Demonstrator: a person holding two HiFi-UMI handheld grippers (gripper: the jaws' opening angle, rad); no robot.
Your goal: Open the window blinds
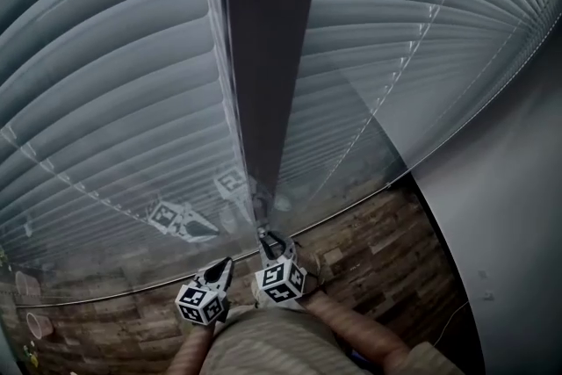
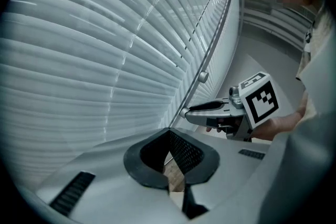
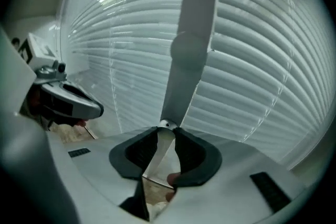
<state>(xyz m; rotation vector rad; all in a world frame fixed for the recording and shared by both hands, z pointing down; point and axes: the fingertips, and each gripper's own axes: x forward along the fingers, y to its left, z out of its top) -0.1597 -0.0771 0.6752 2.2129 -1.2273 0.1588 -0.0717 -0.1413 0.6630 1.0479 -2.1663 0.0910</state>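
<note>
Right tongs [image 3: 166, 132] pinch the lower end of the wand [image 3: 191, 44], whose long axis runs up the closed blinds [image 3: 252, 65] straight ahead, so the twist likely falls to this hand, while left tongs [image 2: 169, 135], shut on nothing, wait just beside.

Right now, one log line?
right tongs: shut on wand tip | left tongs: shut, empty | blinds: slats closed

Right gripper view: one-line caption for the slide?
Right gripper clamps the tip of the tilt wand before closed blinds; left gripper alongside.
</note>
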